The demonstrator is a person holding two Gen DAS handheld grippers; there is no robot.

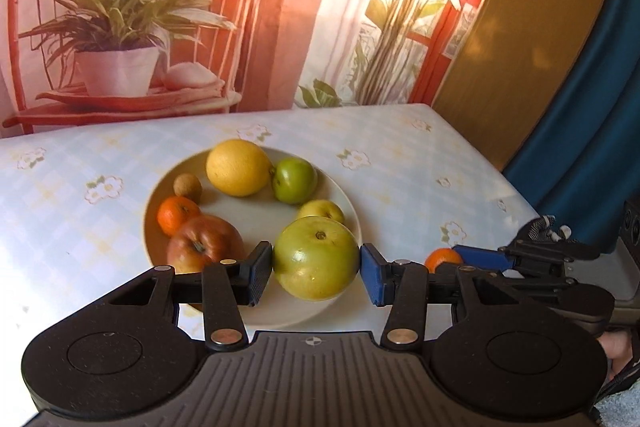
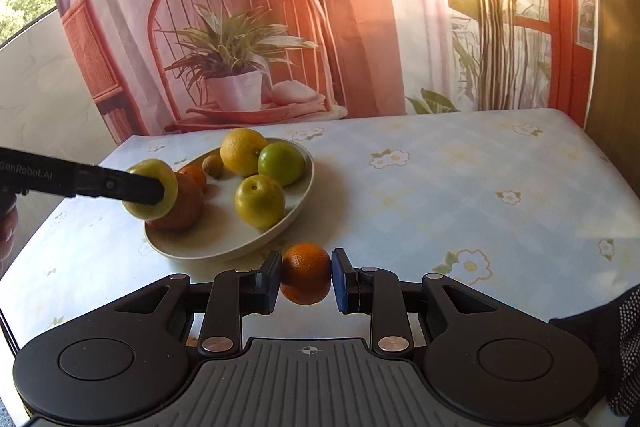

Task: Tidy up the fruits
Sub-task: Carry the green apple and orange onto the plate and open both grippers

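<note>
Fruit fills both views. From the left wrist camera, my left gripper (image 1: 316, 269) is clamped on a large green apple (image 1: 316, 259), held over the near part of the plate (image 1: 256, 223). On that plate I count six pieces: one lemon (image 1: 239, 167), one small green apple (image 1: 295, 180), one yellow-green fruit (image 1: 321, 211), one red apple (image 1: 205, 244), one mandarin (image 1: 177, 214) and one small brown fruit (image 1: 187, 184). My worry is that the round, smooth apple slips from the pads, drops and knocks its neighbours off the plate.

From the right wrist camera, my right gripper (image 2: 306, 281) is closed on a second mandarin (image 2: 306, 273), just above the worktop (image 2: 460, 187) beside the plate's near rim. Both grippers are close, so I judge a collision possible if both move to the plate together. That makes eight fruits, two grippers, one plate.
</note>
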